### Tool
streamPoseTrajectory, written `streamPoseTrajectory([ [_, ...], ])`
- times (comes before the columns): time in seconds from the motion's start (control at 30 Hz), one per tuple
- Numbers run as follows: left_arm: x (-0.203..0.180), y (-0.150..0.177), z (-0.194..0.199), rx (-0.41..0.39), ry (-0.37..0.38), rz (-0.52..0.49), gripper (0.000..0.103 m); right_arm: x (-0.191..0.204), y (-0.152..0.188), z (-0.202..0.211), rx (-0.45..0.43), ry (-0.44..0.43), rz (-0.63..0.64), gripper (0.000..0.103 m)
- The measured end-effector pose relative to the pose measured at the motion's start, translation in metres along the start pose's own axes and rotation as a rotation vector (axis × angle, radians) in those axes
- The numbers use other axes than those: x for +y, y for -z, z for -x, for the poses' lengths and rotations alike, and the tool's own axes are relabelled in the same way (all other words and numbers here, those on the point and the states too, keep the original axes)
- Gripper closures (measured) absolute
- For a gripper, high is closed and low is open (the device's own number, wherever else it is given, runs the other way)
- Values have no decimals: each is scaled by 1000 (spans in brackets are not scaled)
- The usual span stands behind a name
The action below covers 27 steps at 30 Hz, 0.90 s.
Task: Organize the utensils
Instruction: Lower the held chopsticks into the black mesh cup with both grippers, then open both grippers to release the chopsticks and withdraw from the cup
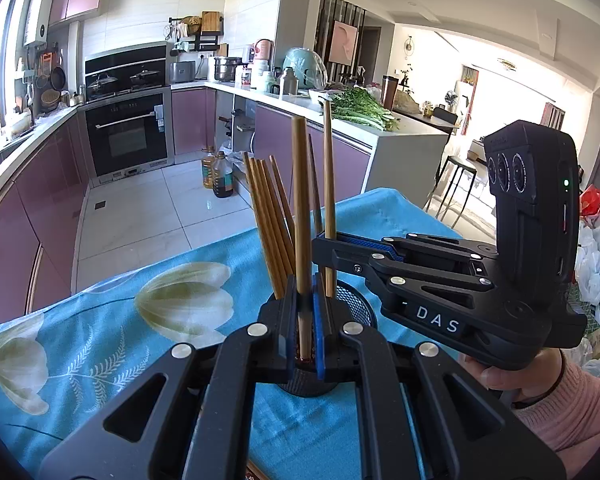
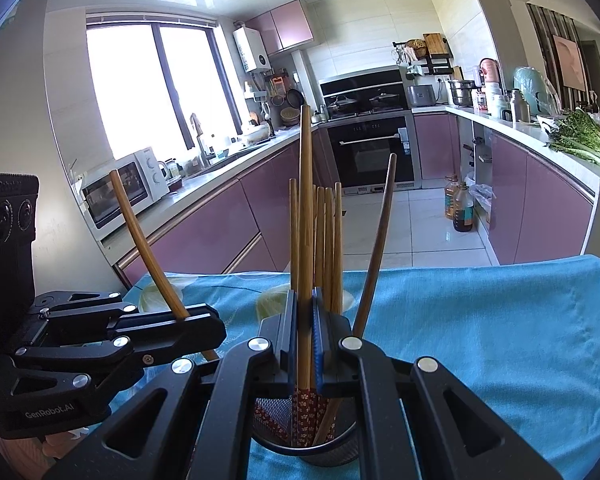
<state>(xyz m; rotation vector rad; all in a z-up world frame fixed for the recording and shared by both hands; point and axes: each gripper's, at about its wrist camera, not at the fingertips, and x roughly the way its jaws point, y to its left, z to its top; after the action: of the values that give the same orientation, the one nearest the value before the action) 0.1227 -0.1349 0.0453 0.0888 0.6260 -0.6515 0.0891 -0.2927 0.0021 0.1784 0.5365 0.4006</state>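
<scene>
1. Left gripper [image 1: 306, 332]: matte black linkage arms with triangular cut-outs, round silver rivets at the pivots, blue pads lining the inner faces of both fingers.
2. Right gripper [image 1: 325, 240], seen just right of the left gripper: same black frame, white letters "DAS" on its side, a tall black camera block with three round lenses and a small green light.
3. From the other side, the left unit reads "GenRobot.AI" in white.
4. Below the right gripper, a hand [image 1: 516, 376] with a pink knitted sleeve [image 1: 576, 412]; possibly a dark band at the wrist.
</scene>
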Motion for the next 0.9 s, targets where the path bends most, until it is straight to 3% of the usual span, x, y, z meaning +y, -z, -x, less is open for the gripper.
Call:
streamPoseTrajectory([
  [0.77,15,9,-53,74,-14,35,94,-4,7,-10,30,30,-12,95],
  [0.9,20,13,-56,63,-19,46,81,-8,6,-4,16,34,-24,88],
])
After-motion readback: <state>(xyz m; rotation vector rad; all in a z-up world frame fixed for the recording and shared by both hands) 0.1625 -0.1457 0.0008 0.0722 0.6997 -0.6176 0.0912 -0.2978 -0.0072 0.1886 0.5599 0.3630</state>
